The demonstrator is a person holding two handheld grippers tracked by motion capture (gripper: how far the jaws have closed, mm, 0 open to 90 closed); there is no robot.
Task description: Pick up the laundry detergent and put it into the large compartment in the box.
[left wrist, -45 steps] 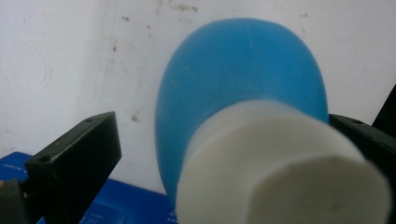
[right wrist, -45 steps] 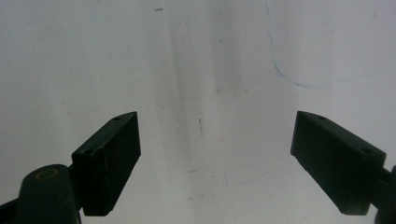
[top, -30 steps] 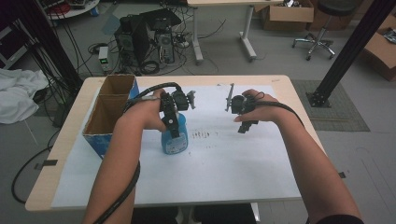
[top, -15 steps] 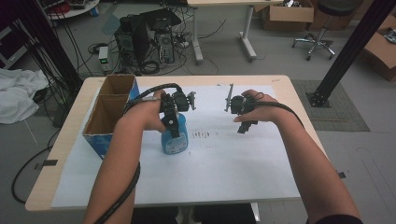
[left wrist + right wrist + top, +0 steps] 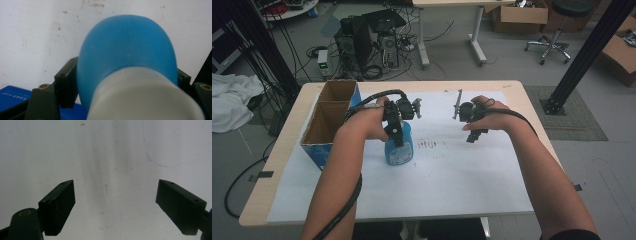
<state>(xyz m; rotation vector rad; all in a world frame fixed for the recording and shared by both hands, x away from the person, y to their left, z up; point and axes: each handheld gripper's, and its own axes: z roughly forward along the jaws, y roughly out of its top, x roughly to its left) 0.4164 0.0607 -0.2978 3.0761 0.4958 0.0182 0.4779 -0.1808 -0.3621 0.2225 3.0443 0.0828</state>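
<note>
A blue plastic bottle [image 5: 400, 150] with a white cap stands upright on the white sheet, left of centre. My left gripper [image 5: 397, 131] comes down on it from above. In the left gripper view the bottle [image 5: 127, 50] sits between the jaws, which have just been closing, and both black pads [image 5: 67, 82] touch its sides. My right gripper [image 5: 474, 134] hovers over the sheet to the right of the bottle. In the right gripper view it [image 5: 115, 205] stands wide open with bare white paper between its fingers [image 5: 58, 205].
A blue cardboard box [image 5: 312, 145] with two open compartments stands at the table's left edge, close beside the bottle. A white paper sheet [image 5: 452, 175] with faint pen marks covers the wooden table [image 5: 277, 165]. Computer towers and cables lie on the floor beyond the far edge.
</note>
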